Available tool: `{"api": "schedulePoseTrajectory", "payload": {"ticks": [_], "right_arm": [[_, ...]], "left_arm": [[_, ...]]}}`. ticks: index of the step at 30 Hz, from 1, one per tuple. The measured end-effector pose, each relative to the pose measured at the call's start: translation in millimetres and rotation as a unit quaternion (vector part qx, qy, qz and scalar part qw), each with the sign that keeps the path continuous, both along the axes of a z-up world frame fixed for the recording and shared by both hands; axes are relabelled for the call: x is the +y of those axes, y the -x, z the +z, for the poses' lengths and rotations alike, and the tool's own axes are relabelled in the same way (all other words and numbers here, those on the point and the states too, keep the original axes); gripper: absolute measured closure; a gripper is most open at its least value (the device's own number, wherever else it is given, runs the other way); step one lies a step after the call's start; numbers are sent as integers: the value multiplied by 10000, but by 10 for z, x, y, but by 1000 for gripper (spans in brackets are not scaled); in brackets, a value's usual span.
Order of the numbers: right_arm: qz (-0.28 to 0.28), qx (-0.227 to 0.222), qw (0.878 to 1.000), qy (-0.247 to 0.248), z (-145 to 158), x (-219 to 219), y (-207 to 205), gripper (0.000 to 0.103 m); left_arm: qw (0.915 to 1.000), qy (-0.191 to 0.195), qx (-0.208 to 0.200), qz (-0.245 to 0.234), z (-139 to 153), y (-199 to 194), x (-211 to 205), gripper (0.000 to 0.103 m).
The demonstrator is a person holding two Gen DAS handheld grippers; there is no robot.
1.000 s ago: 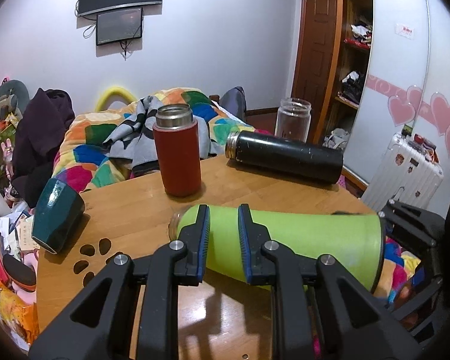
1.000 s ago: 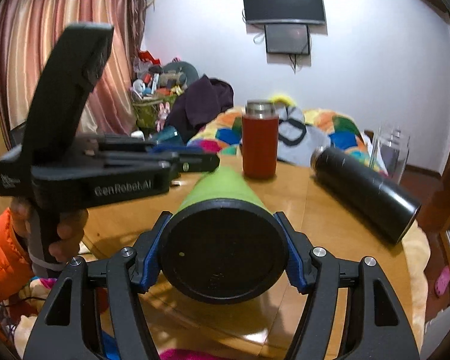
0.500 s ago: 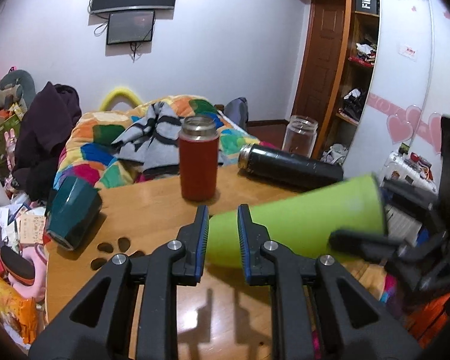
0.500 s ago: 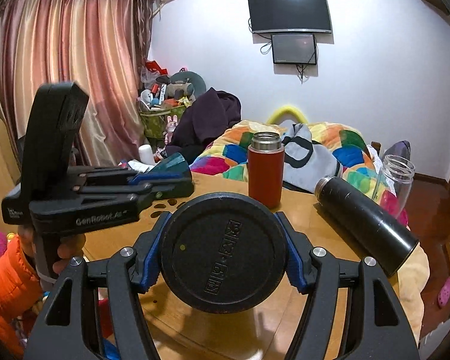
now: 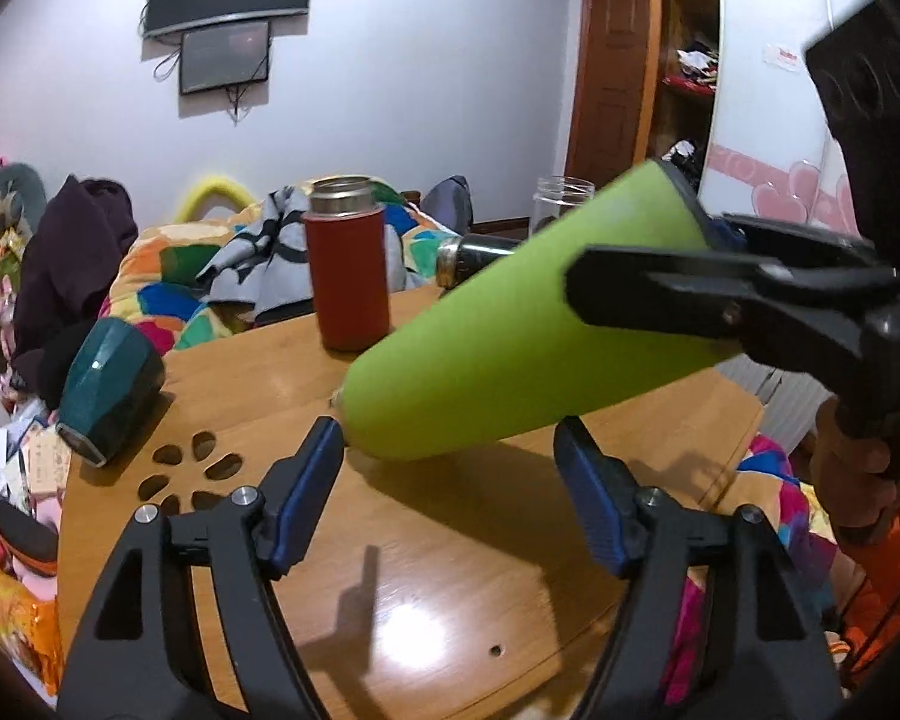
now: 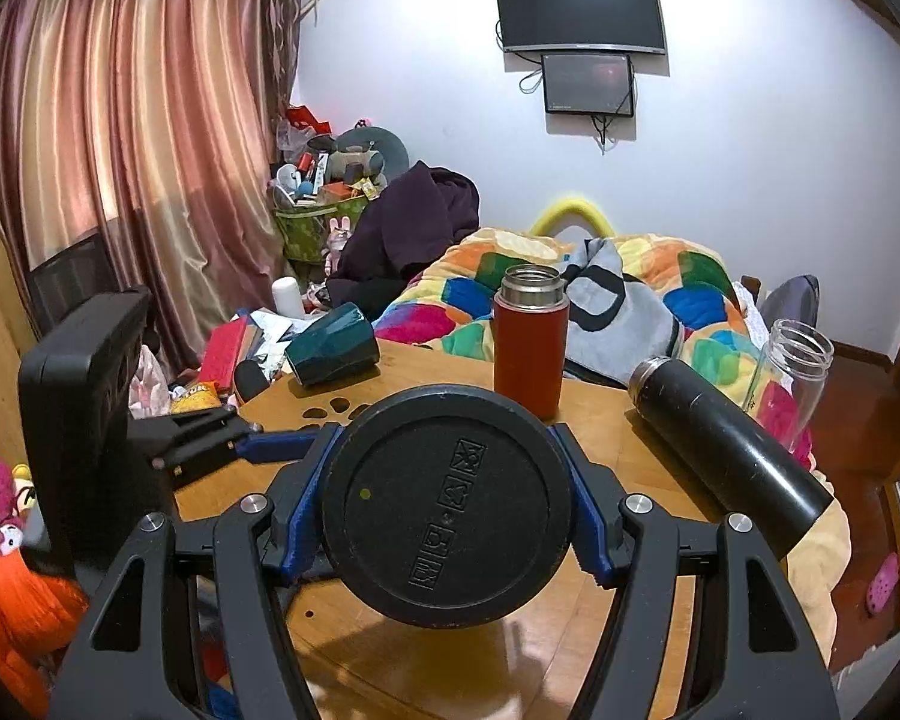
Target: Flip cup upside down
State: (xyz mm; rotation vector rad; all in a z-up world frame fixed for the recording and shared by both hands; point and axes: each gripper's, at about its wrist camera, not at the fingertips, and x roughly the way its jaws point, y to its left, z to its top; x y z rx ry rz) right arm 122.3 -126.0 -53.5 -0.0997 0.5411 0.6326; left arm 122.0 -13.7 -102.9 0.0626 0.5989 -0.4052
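Note:
A tall lime-green cup (image 5: 510, 330) with a black base (image 6: 444, 510) is held tilted above the wooden table (image 5: 450, 570), base end raised to the right, mouth end low near the table. My right gripper (image 6: 444, 510) is shut on its base end; it shows in the left wrist view (image 5: 720, 294) at the right. My left gripper (image 5: 450, 474) is open and empty, its blue pads (image 5: 306, 492) apart just below the cup's lower end. It shows at the left of the right wrist view (image 6: 222, 438).
On the table stand a red flask (image 5: 348, 276), a dark green cup on its side (image 5: 111, 384) at the left edge, a black flask lying down (image 6: 726, 456) and a clear jar (image 6: 792, 372). A bed with a colourful quilt lies behind.
My left gripper has opened and let go of the green cup. My right gripper has lifted the cup's base end, so it tilts up from lying on the table.

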Motion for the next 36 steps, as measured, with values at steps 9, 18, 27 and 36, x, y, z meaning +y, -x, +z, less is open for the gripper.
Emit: {"api": "schedulePoseTrajectory", "payload": {"ticks": [9,18,27,36], "right_arm": [[74,58,9999,57,5,0,0,40],[251,257,9993,136,-25,-129,24,39],[398,207,9989,108,-40,-263,168,40],[376,-45,9993,50,-43,-120,-325,26]], "left_arm": [[9984,0,-564,-99,20,-2,-319,16],[9955,-353,-834,-291,13,75,-472,16],[9958,-149,-903,-92,142,-53,-356,29],[9913,-64,-1167,-606,294,-113,-290,30]]}}
